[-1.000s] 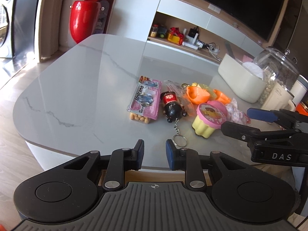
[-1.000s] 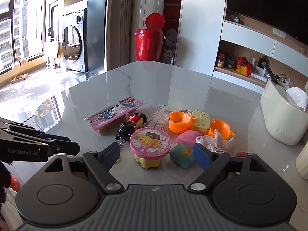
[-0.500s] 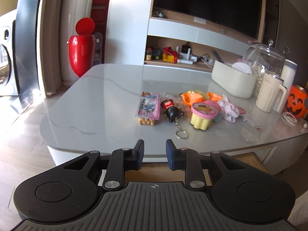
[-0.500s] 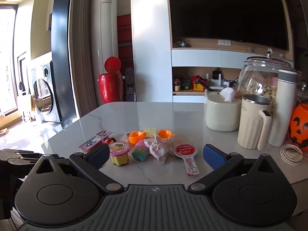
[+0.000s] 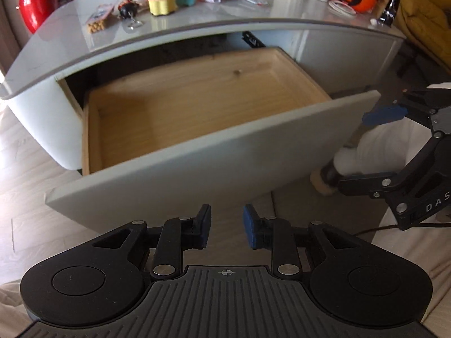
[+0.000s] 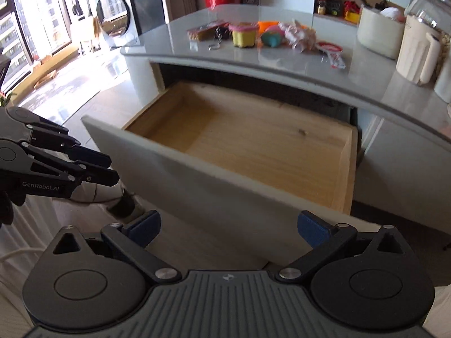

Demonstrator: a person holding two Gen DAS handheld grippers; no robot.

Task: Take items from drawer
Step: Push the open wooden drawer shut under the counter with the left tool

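Pale wooden drawer (image 5: 197,104) with a flat grey front stands pulled out below the rounded grey marble-look tabletop (image 5: 282,8); its smooth plank floor looks bare to me, so I judge the items are already out, lying among the small plastic toys (image 6: 248,33) up top; my left gripper (image 5: 227,226) hangs before the drawer front, jaws narrowly parted on nothing; my right gripper (image 6: 228,226) has just been opening, jaws spread wide and empty; reaching in, I could knock the front panel, since both grippers sit close to it.
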